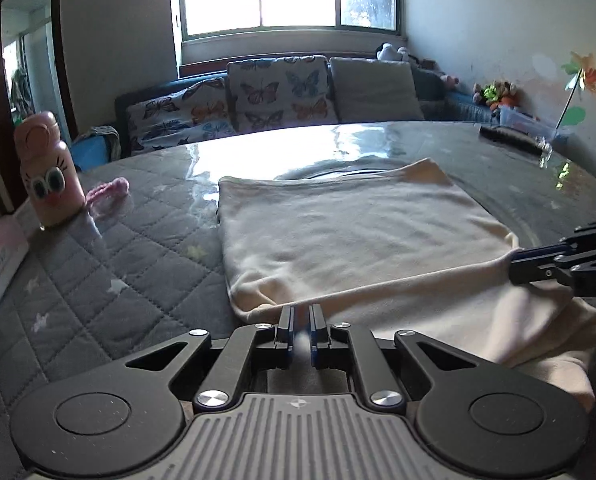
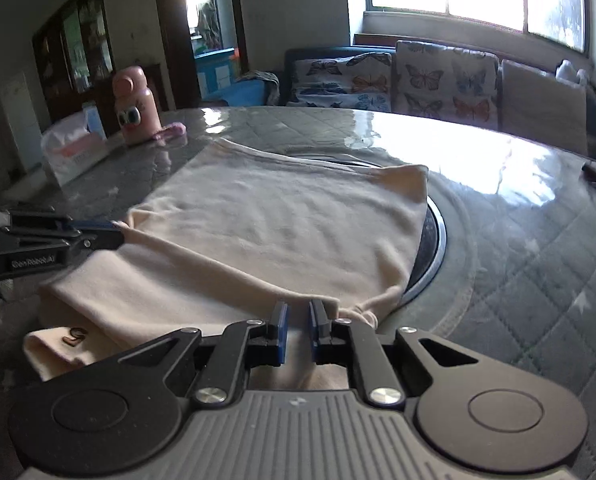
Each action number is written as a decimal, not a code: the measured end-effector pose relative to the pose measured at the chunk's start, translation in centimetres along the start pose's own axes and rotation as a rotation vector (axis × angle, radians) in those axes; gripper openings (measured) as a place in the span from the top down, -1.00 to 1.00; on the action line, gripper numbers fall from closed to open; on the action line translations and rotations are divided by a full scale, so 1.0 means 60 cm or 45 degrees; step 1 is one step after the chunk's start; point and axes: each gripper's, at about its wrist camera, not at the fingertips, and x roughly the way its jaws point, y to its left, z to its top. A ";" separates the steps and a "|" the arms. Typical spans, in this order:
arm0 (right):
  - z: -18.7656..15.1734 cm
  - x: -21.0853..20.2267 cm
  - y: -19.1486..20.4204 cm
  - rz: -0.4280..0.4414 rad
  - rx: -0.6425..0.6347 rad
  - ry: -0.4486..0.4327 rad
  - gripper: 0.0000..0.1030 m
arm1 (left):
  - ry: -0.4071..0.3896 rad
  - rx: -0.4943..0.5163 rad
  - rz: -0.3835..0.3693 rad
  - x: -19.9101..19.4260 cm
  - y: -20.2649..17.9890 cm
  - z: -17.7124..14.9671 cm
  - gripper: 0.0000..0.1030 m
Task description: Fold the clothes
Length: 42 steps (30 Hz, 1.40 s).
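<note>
Both the left tongs (image 1: pixel 301 312) and right tongs (image 2: pixel 298 308) pinch the cream garment's (image 1: pixel 357 224) near edge; uneven lifting could skew the fold.

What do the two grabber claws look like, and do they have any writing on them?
Both the left gripper and the right gripper are black, with blue pads inside the fingers, silver screws, two round black discs and a grey ribbed plate. White writing runs along each one's side, too blurry to read properly. No cables or sleeves show.
</note>
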 end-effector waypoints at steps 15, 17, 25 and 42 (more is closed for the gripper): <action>-0.023 -0.049 0.024 0.050 -0.115 -0.008 0.61 | -0.047 0.150 -0.005 -0.050 -0.019 -0.017 0.80; -0.027 -0.056 0.028 0.062 -0.130 -0.010 0.60 | -0.074 0.185 -0.025 -0.069 -0.024 -0.020 0.78; -0.043 -0.075 0.024 0.048 -0.167 0.009 0.45 | -0.113 0.478 -0.049 -0.140 -0.055 -0.076 0.19; -0.063 -0.130 0.034 0.035 -0.316 -0.012 -0.17 | -0.200 0.705 -0.118 -0.123 -0.134 -0.122 0.62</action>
